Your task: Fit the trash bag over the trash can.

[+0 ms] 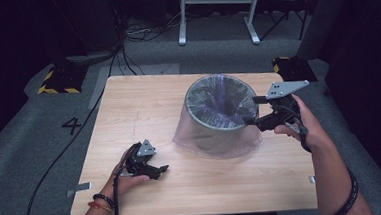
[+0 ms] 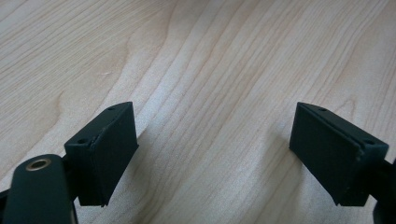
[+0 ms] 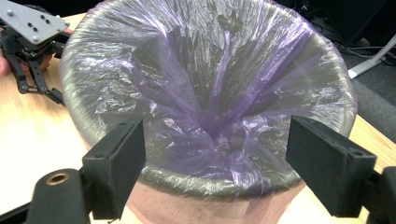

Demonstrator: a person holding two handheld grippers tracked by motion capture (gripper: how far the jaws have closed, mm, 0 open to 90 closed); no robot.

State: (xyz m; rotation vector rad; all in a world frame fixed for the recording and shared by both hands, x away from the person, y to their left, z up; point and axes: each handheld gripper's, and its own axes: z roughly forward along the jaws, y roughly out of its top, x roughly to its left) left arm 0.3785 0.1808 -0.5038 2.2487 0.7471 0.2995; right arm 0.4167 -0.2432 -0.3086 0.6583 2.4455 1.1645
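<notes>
A wooden table (image 1: pixel 143 105) carries one round bin (image 1: pixel 218 117), standing upright toward its far right part, lined with one thin purple plastic bag (image 3: pixel 219 88) that drapes over the rim and hangs down the outside wall to the tabletop. Inside the bin the bag folds down into a crumpled funnel with nothing else visible in it. Two grippers are in play. The right gripper (image 1: pixel 253 111) sits at the bin's right rim, its jaws spread wide and holding nothing, the rim just ahead of them in the right gripper view. The left gripper (image 1: pixel 158 170) rests low on the bare wood near the front left, well apart from the bin, jaws likewise wide and empty.
</notes>
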